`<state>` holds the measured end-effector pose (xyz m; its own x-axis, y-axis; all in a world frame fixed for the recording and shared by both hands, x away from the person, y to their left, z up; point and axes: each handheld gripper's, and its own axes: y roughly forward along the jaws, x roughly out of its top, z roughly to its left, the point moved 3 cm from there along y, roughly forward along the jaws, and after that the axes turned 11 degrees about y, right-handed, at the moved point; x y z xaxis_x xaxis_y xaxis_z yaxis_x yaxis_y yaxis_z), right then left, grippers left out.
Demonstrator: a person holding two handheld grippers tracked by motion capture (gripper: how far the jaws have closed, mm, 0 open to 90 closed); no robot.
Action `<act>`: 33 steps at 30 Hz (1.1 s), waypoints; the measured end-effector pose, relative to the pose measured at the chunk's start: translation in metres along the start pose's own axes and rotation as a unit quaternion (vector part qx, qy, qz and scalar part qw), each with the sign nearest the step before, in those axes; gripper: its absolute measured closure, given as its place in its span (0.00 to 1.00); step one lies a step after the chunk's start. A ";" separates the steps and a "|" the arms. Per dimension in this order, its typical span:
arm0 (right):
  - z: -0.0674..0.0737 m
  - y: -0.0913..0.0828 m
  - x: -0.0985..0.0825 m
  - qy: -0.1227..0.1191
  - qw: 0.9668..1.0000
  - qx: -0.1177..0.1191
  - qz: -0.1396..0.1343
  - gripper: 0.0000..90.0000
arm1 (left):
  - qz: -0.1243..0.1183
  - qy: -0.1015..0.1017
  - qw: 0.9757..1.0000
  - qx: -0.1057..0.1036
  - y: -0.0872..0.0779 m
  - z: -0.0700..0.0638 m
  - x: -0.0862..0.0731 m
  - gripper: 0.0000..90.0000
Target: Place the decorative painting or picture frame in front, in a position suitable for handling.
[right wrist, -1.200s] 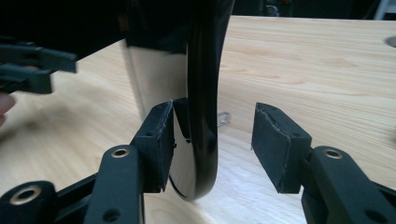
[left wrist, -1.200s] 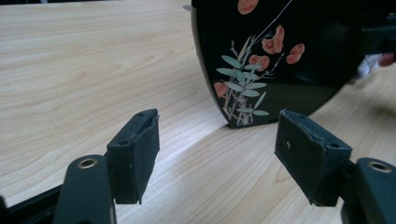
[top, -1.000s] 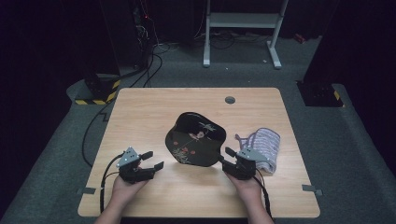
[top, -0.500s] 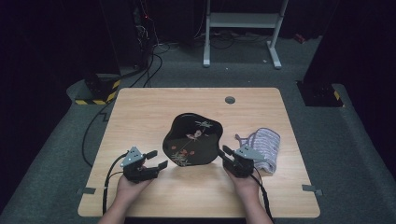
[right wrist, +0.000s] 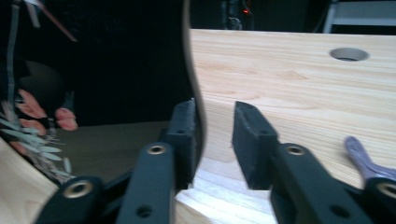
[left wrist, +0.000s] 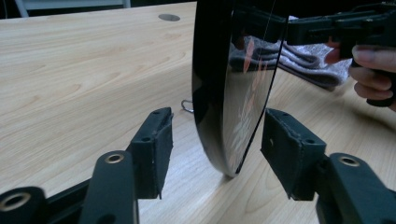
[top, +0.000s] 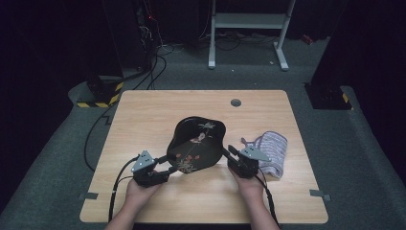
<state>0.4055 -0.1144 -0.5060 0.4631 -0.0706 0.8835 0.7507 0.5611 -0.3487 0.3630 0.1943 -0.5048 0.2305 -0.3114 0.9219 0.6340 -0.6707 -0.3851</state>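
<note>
Two claws, one tray. The black lacquered tray with painted flowers stands tipped up on its lower edge at the centre of the desk, its inside facing the upper right of the high view. A folded striped cloth lies just to its right.

My right claw is at the tray's right rim. In the right gripper view the rim runs between the pads and lies against one of them, while bare wood shows between it and the other. That claw has just eased open a little, so I judge the tray leans on it rather than being pinched.

My left claw is at the lower left rim. Its jaws straddle the edge at a middling width, and they have just been closing with the tray between them, though neither pad touches yet.

The tray looks stiff and fairly light, but its gloss mirrors the cloth, so I expect it to be slippery and easy to scratch. The rim is thin and curved. I would grip it there, pads flat on both faces and the two claws opposite each other, squeezing firmly but gently so it doesn't skid on the desk.
</note>
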 end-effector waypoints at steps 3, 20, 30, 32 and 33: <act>0.005 0.001 -0.001 -0.004 1.000 0.022 0.001 0.68 | -0.004 -0.001 1.000 0.000 0.004 0.000 0.002 0.51; 0.013 0.015 -0.004 -0.012 0.998 0.059 0.021 0.48 | -0.003 0.012 1.000 -0.012 0.005 -0.005 0.002 0.61; 0.022 0.022 -0.006 -0.022 0.997 0.070 0.029 0.48 | -0.007 0.015 1.000 -0.020 -0.012 -0.012 -0.004 0.66; 0.025 0.023 -0.006 -0.026 0.996 0.073 0.033 0.48 | -0.009 0.015 1.000 -0.019 -0.016 -0.013 -0.005 0.67; 0.027 0.024 -0.007 -0.028 0.996 0.075 0.033 0.48 | -0.008 0.016 1.000 -0.018 -0.017 -0.013 -0.005 0.67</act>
<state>0.4077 -0.0779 -0.5118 0.4798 0.0146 0.8773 0.6377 0.6809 -0.3601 0.3413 0.1988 -0.5037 0.1966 -0.3203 0.9267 0.6110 -0.6992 -0.3713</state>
